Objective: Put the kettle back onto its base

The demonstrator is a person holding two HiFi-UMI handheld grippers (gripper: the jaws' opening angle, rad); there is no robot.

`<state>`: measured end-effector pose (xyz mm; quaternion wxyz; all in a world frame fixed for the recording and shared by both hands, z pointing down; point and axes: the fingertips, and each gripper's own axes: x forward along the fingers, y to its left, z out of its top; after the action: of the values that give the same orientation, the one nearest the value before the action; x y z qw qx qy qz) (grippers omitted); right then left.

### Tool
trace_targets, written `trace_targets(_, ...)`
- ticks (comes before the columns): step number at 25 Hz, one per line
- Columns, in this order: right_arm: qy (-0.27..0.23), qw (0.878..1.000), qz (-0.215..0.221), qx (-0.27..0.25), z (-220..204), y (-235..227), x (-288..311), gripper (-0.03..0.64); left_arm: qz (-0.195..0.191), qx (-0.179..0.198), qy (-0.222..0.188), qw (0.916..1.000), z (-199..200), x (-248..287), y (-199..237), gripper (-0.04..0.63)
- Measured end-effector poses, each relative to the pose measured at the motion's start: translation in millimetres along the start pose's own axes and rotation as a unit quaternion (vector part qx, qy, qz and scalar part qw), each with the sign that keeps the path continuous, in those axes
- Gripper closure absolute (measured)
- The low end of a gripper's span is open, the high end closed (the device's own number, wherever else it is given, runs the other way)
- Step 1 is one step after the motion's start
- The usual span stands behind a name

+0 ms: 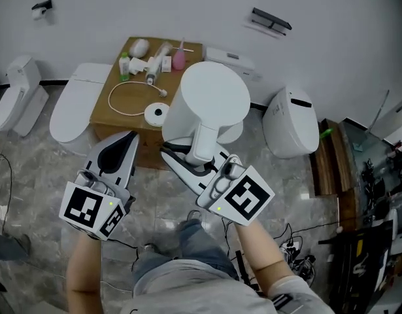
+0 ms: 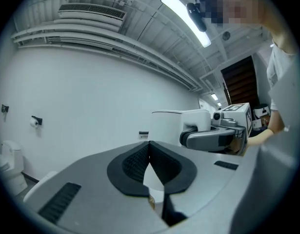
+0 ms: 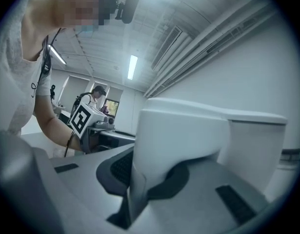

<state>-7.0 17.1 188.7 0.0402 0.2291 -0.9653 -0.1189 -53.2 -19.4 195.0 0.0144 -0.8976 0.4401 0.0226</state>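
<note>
At the far left stands a toilet, and a second one, lid down, sits just beside the left edge of a wooden table. On the far side of the table lie a green bottle, some white tubes and a pink bottle. Nearer, the round white base rests bare, with its cord looping off to the left. The left gripper hangs near the table's front edge with its jaws pressed together and nothing between them. Just right of the base, the white kettle is held up in the air, off the base and apart from it. Its lid is shut, so what it holds cannot be told. The right gripper is clamped on the kettle's handle, one jaw on either side, pointing level. A third toilet stands to the right of the kettle.
</note>
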Motion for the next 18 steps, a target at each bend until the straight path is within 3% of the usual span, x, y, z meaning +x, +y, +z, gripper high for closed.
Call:
trace_targets(10, -0.007, 0.996, 0.085, -0.013, -34.8, -68.5, -11.2, 0.583, 0.078, -0.013, -0.017, 0.9968, -14.5, 76.3, 3.1, 0.586)
trace_targets(18, -0.008, 0.996, 0.093, -0.003, -61.1, -85.1, 7.2, 0.583, 0.076, -0.024, -0.004, 0.9968, -37.5, 96.4, 14.6, 0.586)
